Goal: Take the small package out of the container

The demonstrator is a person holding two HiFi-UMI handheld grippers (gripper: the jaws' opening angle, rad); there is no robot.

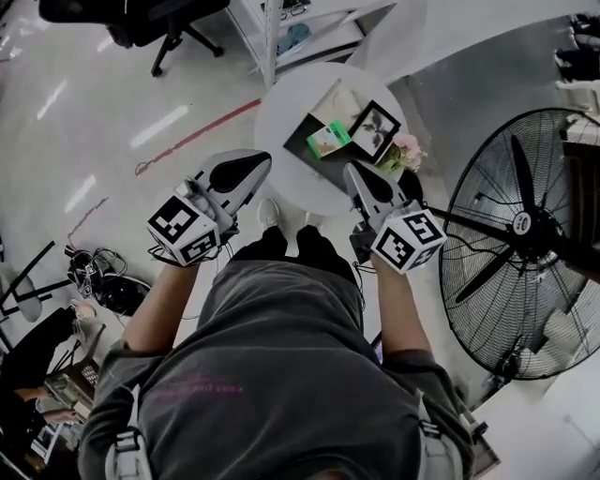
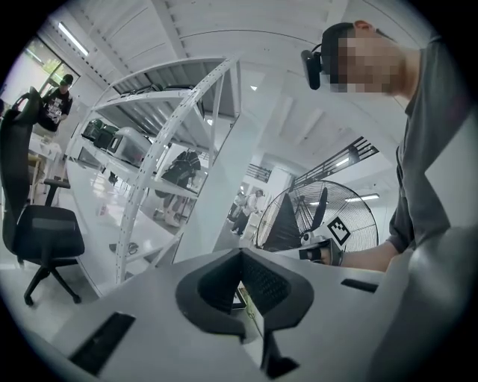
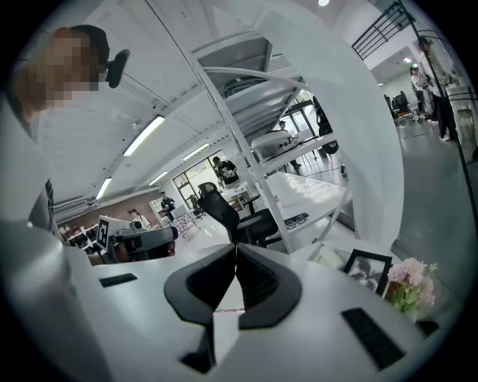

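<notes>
A small green package lies in the dark flat container on a small round white table. My left gripper hangs near the table's front left edge, short of the container, with its jaws shut and nothing between them. My right gripper is at the table's front right edge, also shut and empty. Seen from the left gripper view, the left gripper has its tips together. In the right gripper view the right gripper likewise has its tips together.
A black picture frame and pink flowers stand on the table's right side. To the right, close by, is a large floor fan. A white shelf rack and an office chair are behind the table. Cables lie on the floor at the left.
</notes>
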